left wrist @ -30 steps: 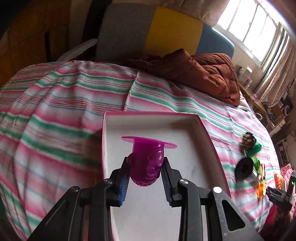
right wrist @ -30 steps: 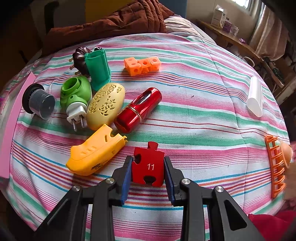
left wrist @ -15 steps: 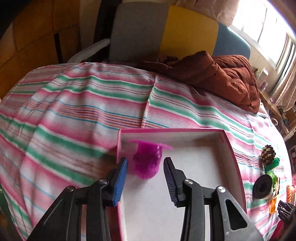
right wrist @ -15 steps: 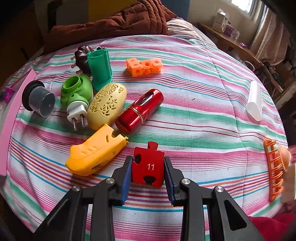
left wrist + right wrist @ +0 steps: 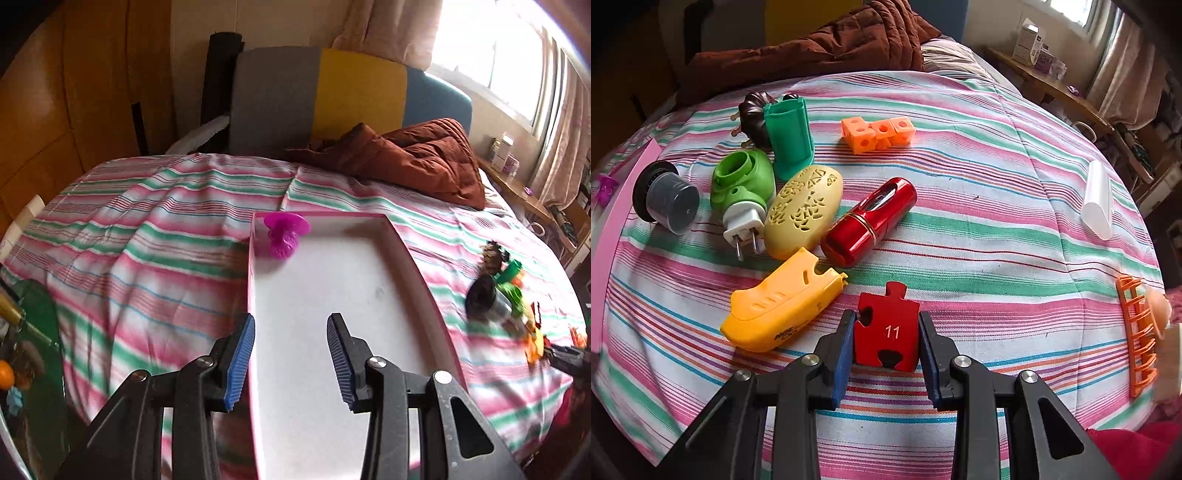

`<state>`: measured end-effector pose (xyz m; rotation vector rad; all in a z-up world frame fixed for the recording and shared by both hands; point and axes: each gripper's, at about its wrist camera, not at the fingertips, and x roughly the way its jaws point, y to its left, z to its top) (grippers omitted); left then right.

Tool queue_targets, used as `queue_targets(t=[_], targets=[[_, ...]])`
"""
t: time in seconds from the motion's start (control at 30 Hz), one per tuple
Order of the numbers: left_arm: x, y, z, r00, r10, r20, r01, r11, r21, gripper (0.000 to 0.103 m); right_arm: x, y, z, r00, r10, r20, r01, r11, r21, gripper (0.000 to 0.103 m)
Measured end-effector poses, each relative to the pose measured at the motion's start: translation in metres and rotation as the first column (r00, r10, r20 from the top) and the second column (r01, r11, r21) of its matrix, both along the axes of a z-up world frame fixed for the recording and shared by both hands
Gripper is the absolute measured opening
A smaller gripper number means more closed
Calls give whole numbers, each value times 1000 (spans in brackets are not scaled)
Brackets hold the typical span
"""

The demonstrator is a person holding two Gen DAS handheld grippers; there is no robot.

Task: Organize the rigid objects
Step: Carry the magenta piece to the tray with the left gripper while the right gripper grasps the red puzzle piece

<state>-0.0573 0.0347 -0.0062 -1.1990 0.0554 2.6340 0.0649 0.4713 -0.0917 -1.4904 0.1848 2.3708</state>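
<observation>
The purple toy (image 5: 283, 236) lies in the pink tray's (image 5: 413, 266) far left corner; left tongs (image 5: 291, 354) hang apart, empty. Right tongs (image 5: 886, 345) clamp the red puzzle piece (image 5: 886, 328); most items remain on the bed (image 5: 979, 206).

magenta toy (image 5: 283, 236) upright in pink-rimmed tray's (image 5: 413, 258) far corner; red "11" puzzle piece (image 5: 887, 332) clamped upright.

Left wrist view: above tray (image 5: 417, 266), facing headboard. Right: low over bedspread (image 5: 979, 206). Shared: toys.

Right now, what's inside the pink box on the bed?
Only a purple plastic toy sits in the pink box, in its far left corner. The left gripper covers part of the box's near floor, so that patch can't be checked.
</observation>
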Motion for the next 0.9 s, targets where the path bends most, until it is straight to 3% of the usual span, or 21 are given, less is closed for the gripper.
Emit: queue_targets(t=[0.27, 0.9], targets=[[28, 2, -2, 1000, 5, 10, -4, 1000, -17, 41, 1, -6, 0, 1000, 24, 0, -24, 999, 41, 33], [43, 4, -4, 1000, 11, 21, -11, 999, -33, 41, -1, -14, 0, 999, 49, 7, -49, 994, 101, 33]])
